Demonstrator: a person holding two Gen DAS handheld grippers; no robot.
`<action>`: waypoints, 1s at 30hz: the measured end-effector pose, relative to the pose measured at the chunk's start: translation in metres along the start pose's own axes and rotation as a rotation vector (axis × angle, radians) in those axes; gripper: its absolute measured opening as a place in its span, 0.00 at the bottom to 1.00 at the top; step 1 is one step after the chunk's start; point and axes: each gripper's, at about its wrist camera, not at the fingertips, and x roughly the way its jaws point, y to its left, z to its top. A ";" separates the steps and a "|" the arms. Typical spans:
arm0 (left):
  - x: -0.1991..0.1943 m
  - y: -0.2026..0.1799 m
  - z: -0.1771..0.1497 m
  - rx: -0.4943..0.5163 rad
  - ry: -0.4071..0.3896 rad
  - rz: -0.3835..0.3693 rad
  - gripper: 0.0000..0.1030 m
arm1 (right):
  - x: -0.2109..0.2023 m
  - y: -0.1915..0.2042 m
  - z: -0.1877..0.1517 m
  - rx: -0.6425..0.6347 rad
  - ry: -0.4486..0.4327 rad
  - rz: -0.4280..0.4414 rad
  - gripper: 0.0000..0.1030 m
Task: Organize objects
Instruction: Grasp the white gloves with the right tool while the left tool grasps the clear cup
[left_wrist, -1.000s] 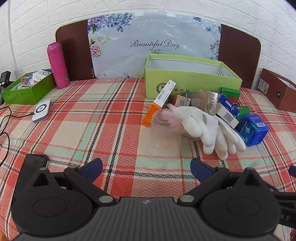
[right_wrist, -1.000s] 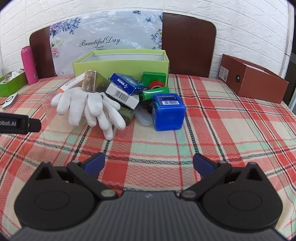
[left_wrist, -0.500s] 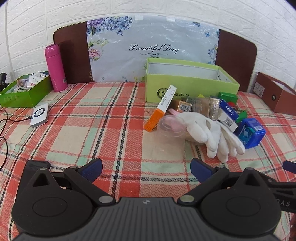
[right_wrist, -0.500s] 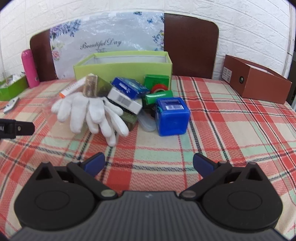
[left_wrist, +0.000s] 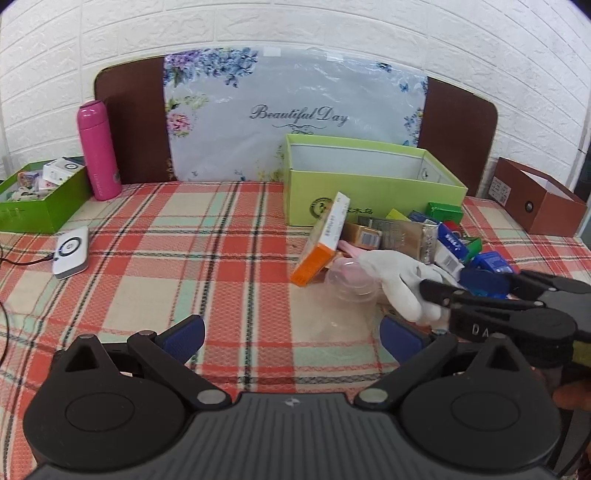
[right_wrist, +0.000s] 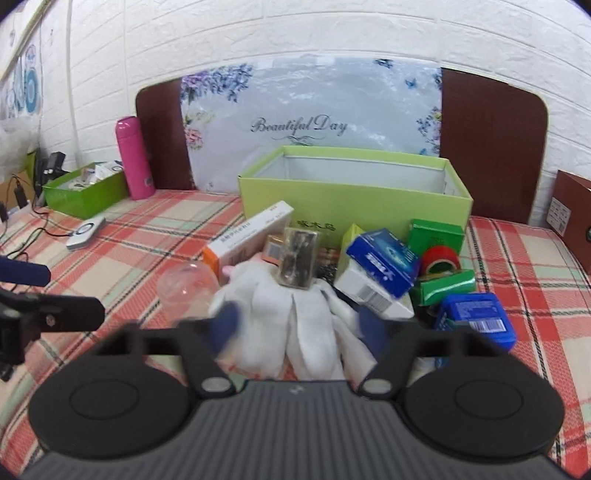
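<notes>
Blue-padded fingers of the right gripper (right_wrist: 295, 328) have just been closing and now bracket the pair of white fabric gloves (right_wrist: 295, 325) lying on the red, green and cream plaid tablecloth (right_wrist: 147, 266); motion blur hides the pads, so I cannot tell whether they press the fabric yet. One clear plastic cup (right_wrist: 188, 288) lies on its side just beside the gloves, touching one orange-and-white carton (right_wrist: 247, 236). One shiny gold box (right_wrist: 297, 260) rests on the gloves. Beyond sit one blue-and-white carton (right_wrist: 384, 262), one red tape roll (right_wrist: 441, 260), two green boxes and one blue cube-shaped box (right_wrist: 476, 319). Behind this pile stands one open lime-green cardboard box (right_wrist: 354, 195). The left gripper (left_wrist: 293, 334) hovers over bare cloth with its jaws spread wide and nothing between them. Far off are one pink flask (left_wrist: 98, 149), one small green tray (left_wrist: 40, 206), one white device (left_wrist: 72, 251) and one brown box (left_wrist: 535, 203).
</notes>
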 end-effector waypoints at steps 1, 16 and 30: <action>0.003 -0.002 0.000 0.000 -0.002 -0.021 1.00 | -0.004 -0.003 -0.002 0.015 -0.007 0.006 0.24; 0.063 -0.004 0.009 -0.109 0.063 -0.188 0.48 | -0.047 -0.012 -0.016 -0.105 -0.070 0.009 0.71; 0.004 0.022 -0.016 -0.050 0.098 -0.269 0.49 | -0.089 -0.016 -0.028 -0.160 -0.029 0.092 0.09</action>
